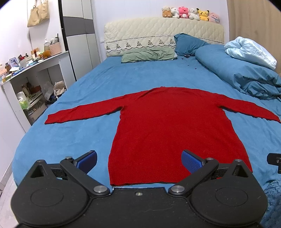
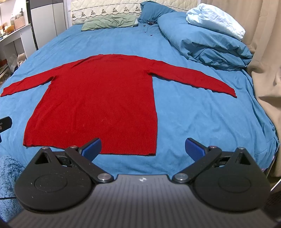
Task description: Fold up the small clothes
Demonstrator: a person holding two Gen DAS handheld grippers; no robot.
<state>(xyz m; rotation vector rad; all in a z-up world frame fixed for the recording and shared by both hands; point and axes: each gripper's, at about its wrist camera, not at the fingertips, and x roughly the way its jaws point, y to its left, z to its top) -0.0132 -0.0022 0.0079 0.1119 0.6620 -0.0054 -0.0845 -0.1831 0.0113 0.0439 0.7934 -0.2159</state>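
Blue bedsheet (image 1: 79, 84) fills both frames, with the red sweater (image 1: 172, 126) spread flat mid-frame, sleeves out ready for folding, while left gripper (image 1: 138, 160) and right gripper (image 2: 143, 147) hover released near its hem.

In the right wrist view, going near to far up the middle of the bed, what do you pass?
Right tongs, open, nothing held → red sweater spread flat, ribbed hem nearest → bare blue bedsheet → green pillow → quilted cream headboard.
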